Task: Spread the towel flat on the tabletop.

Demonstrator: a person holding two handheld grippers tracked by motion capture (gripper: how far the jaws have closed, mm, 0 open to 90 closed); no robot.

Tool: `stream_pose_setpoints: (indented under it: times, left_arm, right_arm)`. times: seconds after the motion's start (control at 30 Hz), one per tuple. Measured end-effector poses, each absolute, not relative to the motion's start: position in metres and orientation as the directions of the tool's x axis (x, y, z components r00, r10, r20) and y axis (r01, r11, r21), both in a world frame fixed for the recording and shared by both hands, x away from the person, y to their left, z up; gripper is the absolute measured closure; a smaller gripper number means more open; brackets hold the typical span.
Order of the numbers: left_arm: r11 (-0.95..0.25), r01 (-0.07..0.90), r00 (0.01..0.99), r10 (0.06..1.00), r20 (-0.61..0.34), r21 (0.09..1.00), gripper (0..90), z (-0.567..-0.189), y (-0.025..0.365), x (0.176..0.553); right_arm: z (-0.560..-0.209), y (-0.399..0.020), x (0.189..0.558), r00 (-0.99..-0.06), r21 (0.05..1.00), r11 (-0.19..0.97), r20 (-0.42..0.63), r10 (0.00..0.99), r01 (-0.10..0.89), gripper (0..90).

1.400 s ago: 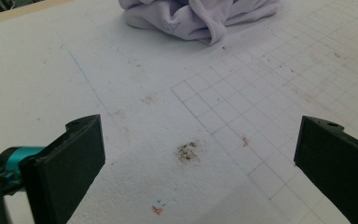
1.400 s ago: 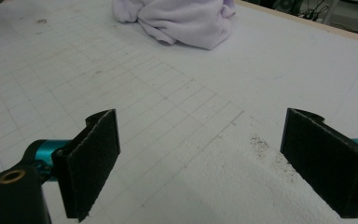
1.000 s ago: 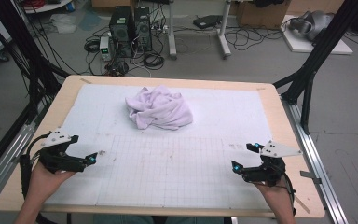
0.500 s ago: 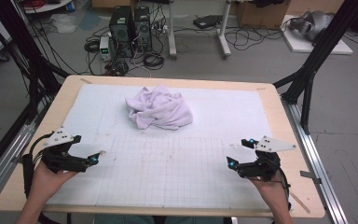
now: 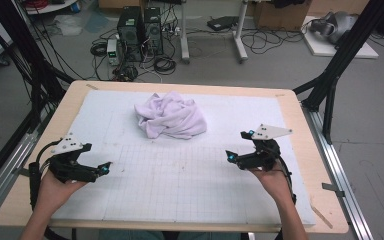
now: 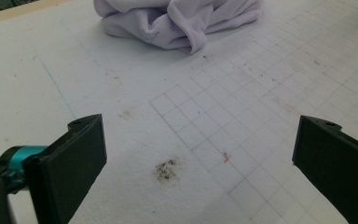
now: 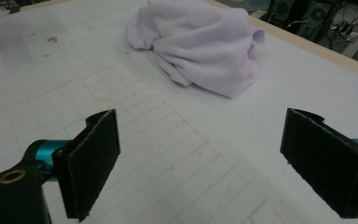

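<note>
Item: lavender towel (image 5: 171, 116), one piece, crumpled into a loose mound on the far middle of the white gridded mat (image 5: 190, 200) that covers the tabletop (image 5: 300, 107). It lies well apart from both grippers, roughly between them and farther back.

Condition as we judge it: soft terry-like cloth, light, limp, not fragile and not slippery. It will sag and unfurl when lifted rather than hold its shape. Folds and rolled edges stand out along the near side; in the right gripper view a rounded hem lobe (image 7: 256, 36) juts at the mound's right, and in the left gripper view a folded flap (image 6: 193, 39) hangs down toward us.

Where we would take hold: a raised fold or a free edge at the near rim — pinching the bulk of the mound would likely gather several layers at once.

Left gripper (image 5: 105, 168): jaws spread wide, nothing between them, low over the mat at the near left.

Right gripper (image 5: 230, 157): jaws likewise wide apart and empty, near right, pointed toward the towel.
</note>
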State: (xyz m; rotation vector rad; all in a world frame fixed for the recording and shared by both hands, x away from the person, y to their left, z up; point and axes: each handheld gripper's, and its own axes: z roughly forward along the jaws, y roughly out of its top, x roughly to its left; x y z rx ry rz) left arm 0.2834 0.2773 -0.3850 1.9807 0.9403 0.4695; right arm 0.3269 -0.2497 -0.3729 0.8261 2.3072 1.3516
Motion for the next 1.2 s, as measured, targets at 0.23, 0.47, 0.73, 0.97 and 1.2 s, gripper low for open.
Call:
stream_pose_setpoints:
  times: [0.23,0.47,0.73,0.97,1.2]
  left_arm:
    - [-0.348,0.426,0.662,0.749,-0.025,0.835,3.2,-0.381,0.268,0.289]
    - [-0.352,0.42,0.671,0.741,-0.025,0.837,3.2,-0.381,0.258,0.294]
    - [-0.358,0.416,0.681,0.732,-0.026,0.836,3.3,-0.382,0.25,0.3]
    - [-0.359,0.417,0.68,0.733,-0.024,0.835,3.3,-0.383,0.25,0.301]
    - [-0.366,0.419,0.679,0.734,-0.019,0.831,3.3,-0.386,0.249,0.304]
  right_arm:
    - [-0.364,-0.218,0.356,-0.806,0.863,0.412,-0.009,0.592,0.293,11.3]
    - [-0.361,-0.189,0.39,-0.834,0.856,0.419,0.026,0.551,0.304,11.4]
    - [-0.374,-0.156,0.424,-0.843,0.839,0.425,0.072,0.533,0.34,15.4]
    - [-0.406,-0.132,0.442,-0.838,0.789,0.488,0.062,0.542,0.373,23.0]
    - [-0.424,-0.111,0.45,-0.834,0.773,0.531,-0.004,0.552,0.348,39.4]
